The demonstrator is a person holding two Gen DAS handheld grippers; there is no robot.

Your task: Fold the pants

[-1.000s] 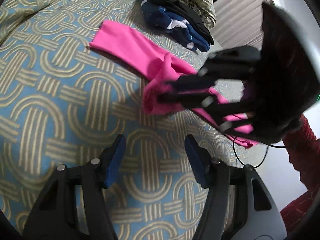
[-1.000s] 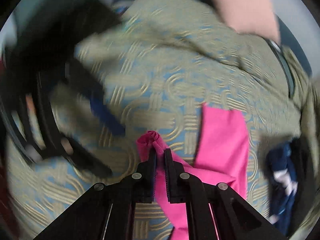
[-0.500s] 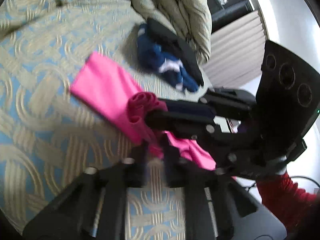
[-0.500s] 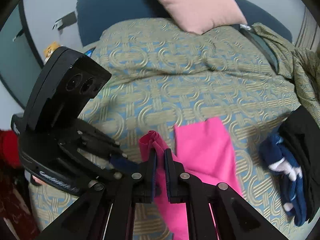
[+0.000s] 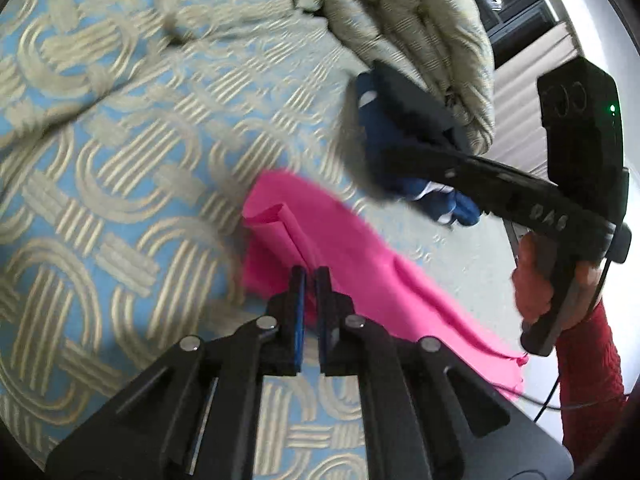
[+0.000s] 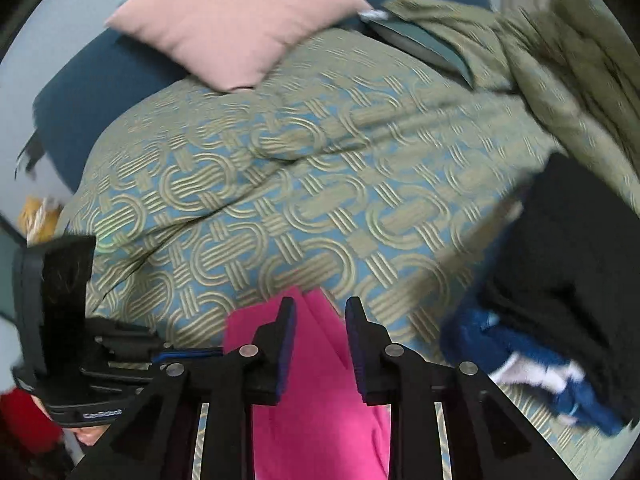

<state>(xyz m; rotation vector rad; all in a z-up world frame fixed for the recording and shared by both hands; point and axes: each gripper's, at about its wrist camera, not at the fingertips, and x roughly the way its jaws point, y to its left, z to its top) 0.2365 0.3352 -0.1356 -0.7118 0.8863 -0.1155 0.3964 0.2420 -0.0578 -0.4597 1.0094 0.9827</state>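
Bright pink pants [image 5: 352,256] lie folded lengthwise on the patterned bedspread [image 5: 120,160], with a doubled edge running down to my left gripper [image 5: 310,276]. That gripper is shut on the pink fabric at its near edge. In the right wrist view the pants [image 6: 320,400] pass under and between the fingers of my right gripper [image 6: 320,320]. Its jaws are opening, and the pads [image 6: 286,332] stand apart from the cloth without pressing it. The left gripper's body [image 6: 60,320] shows at the left of that view, its tip at the pants' edge.
A heap of navy and black clothes [image 6: 540,312] lies to the right of the pants. A bunched olive blanket [image 5: 420,20] sits behind it, and a pale pink pillow [image 6: 240,28] leans on a dark blue headboard [image 6: 80,92]. A hand in a red sleeve [image 5: 588,360] holds the right gripper.
My left gripper went from open over the bedspread to shut on the pants. My right gripper, shut on a bunched pink edge before, has parted its jaws. Both hands have shifted across the bed.
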